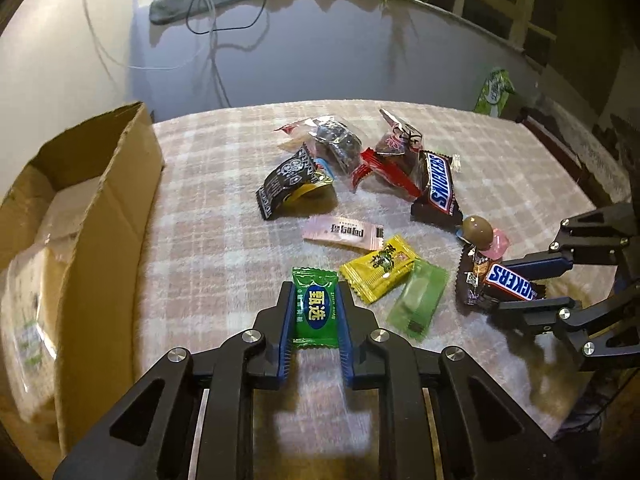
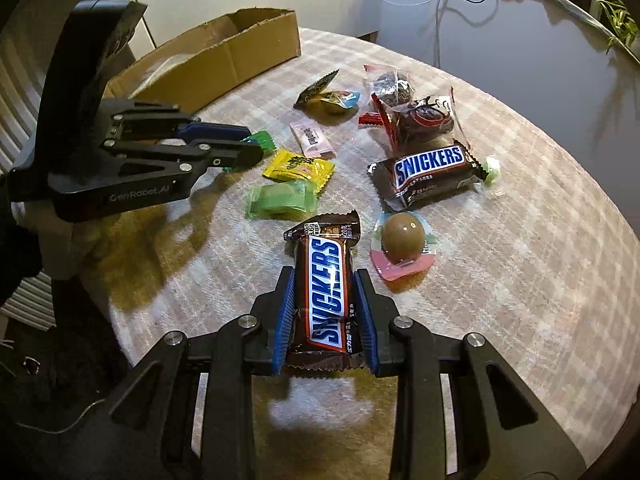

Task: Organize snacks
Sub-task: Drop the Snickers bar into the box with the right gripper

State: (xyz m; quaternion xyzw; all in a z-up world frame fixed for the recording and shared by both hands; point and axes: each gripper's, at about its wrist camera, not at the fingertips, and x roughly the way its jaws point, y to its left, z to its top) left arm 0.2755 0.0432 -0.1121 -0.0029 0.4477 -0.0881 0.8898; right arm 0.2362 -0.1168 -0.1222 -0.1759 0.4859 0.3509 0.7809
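Left tongs [image 1: 314,312] clamped on green candy [image 1: 314,307], pads against both sides. Right tongs [image 2: 325,312] gripping chocolate bar [image 2: 326,300] lengthwise. Just right of left tongs: yellow packet [image 1: 378,268], pale green wrapper [image 1: 420,300]. Just beyond right tongs: chocolate ball [image 2: 402,240], second chocolate bar [image 2: 428,172]. Far left on bench [image 1: 224,240]: cardboard box [image 1: 100,216].
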